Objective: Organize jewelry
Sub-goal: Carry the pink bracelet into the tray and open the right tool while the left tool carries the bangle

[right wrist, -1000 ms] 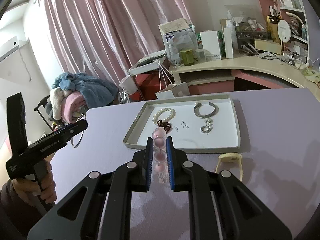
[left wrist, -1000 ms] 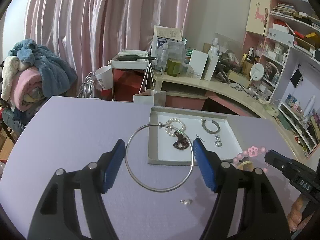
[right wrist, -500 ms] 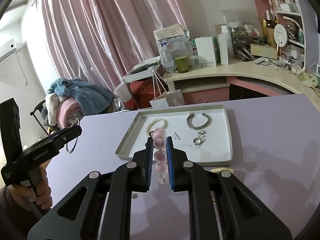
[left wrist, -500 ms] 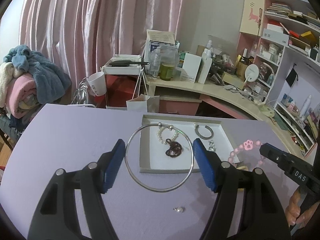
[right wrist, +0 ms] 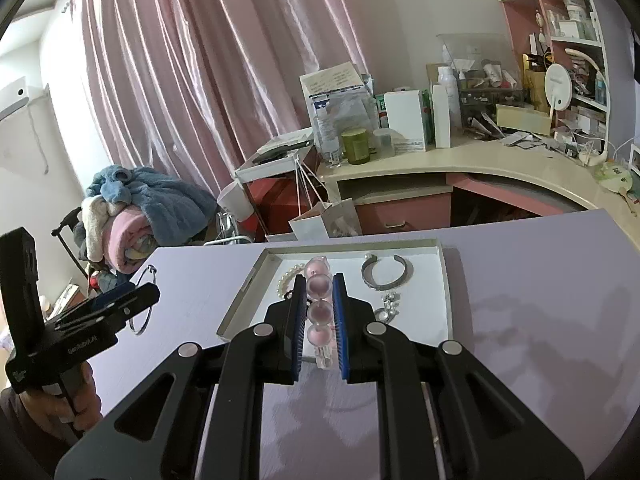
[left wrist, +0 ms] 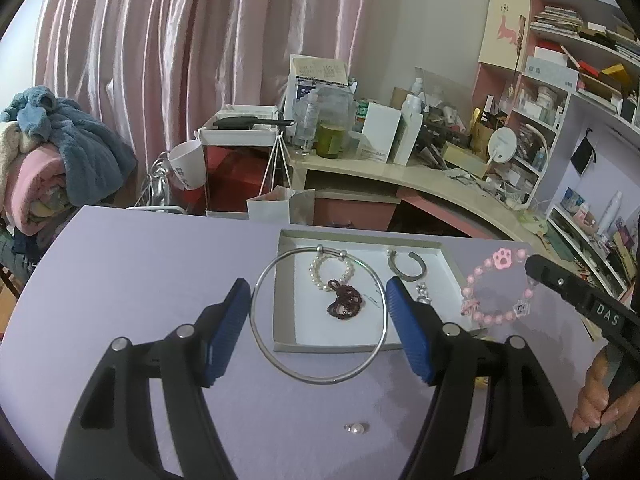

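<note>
My left gripper (left wrist: pixel 318 318) is shut on a large thin silver bangle (left wrist: pixel 280 367), held upright above the lilac table in front of the white tray (left wrist: pixel 286 330). My right gripper (right wrist: pixel 319 316) is shut on a pink bead bracelet (right wrist: pixel 319 312), which hangs in the air at the right of the left wrist view (left wrist: pixel 486 280), over the tray's near right side. In the tray lie a pearl bracelet (left wrist: pixel 320 276), a dark red bead bracelet (left wrist: pixel 345 305), a silver cuff (left wrist: pixel 406 266) and small silver earrings (right wrist: pixel 390 304).
A loose pearl earring (left wrist: pixel 357 428) lies on the lilac table (left wrist: pixel 140 280) near its front. A curved beige desk (right wrist: pixel 480 168) crowded with bottles and boxes stands behind. A pile of blankets (left wrist: pixel 52 160) sits at the far left.
Both grippers have risen and drawn back a little with their bracelets; the tray now looks lower and farther. The pink bracelet hangs higher and more fully in the left wrist view.
</note>
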A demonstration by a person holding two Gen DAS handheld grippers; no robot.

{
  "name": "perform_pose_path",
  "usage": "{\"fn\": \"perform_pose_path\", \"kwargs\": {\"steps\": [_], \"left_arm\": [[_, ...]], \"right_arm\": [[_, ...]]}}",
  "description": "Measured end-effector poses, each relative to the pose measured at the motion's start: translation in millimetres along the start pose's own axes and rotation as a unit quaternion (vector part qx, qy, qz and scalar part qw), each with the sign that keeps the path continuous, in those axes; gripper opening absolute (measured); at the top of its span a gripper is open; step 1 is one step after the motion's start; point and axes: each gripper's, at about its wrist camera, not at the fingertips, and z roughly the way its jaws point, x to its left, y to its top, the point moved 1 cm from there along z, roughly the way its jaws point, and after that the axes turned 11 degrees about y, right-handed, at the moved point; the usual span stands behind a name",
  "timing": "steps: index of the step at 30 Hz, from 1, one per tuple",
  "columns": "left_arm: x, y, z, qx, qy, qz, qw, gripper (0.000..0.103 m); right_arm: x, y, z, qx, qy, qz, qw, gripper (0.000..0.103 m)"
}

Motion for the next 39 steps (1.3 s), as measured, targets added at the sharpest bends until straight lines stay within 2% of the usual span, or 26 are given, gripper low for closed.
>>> {"fn": "perform_pose_path", "kwargs": {"steps": [25,39], "left_arm": [[-16.8,-3.2,18.5,0.016,-0.011,0.025,0.9995,0.069],[-15.9,-1.6,28.5,0.027,-0.01,0.025,0.9993,0.069]], "right_arm": [[-16.2,5.6,18.5,0.016,-0.022,0.004,1.0,0.014],[-30.8,23.3,98.9,0.067,-0.042,0.01,0.997,0.014]]}}
